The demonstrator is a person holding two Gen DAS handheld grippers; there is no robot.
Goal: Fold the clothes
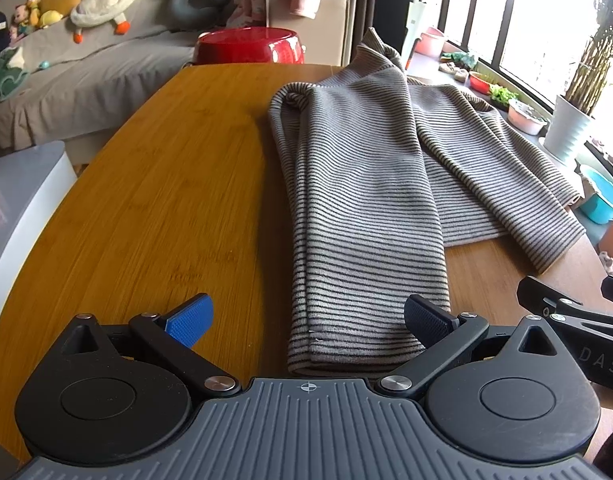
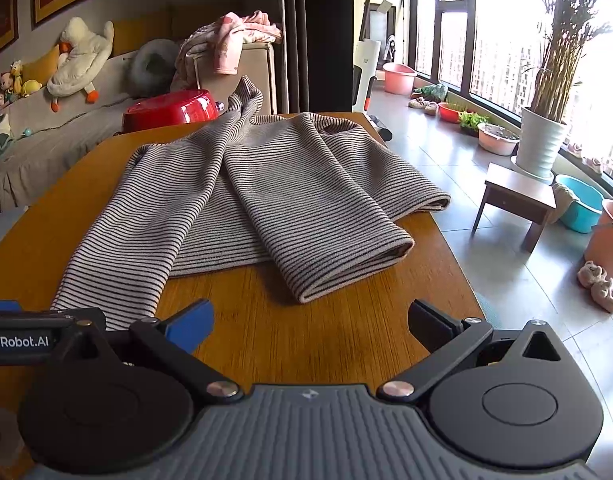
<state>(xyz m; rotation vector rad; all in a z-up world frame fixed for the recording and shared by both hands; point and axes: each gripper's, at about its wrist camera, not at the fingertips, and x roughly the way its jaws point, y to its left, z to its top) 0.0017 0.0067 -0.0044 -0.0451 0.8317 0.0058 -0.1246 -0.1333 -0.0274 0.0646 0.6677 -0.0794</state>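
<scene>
A grey sweater with thin dark stripes lies on the wooden table, both sleeves folded in over the body. The long left sleeve runs toward my left gripper, which is open, with the sleeve cuff lying between its blue pads. In the right wrist view the sweater lies ahead, its right sleeve folded with the cuff near the table's right edge. My right gripper is open and empty over bare wood, short of the sleeve cuff.
A red pot sits past the table's far end. A grey sofa with plush toys is to the left. On the right, the floor holds a small stool, basins and a potted plant.
</scene>
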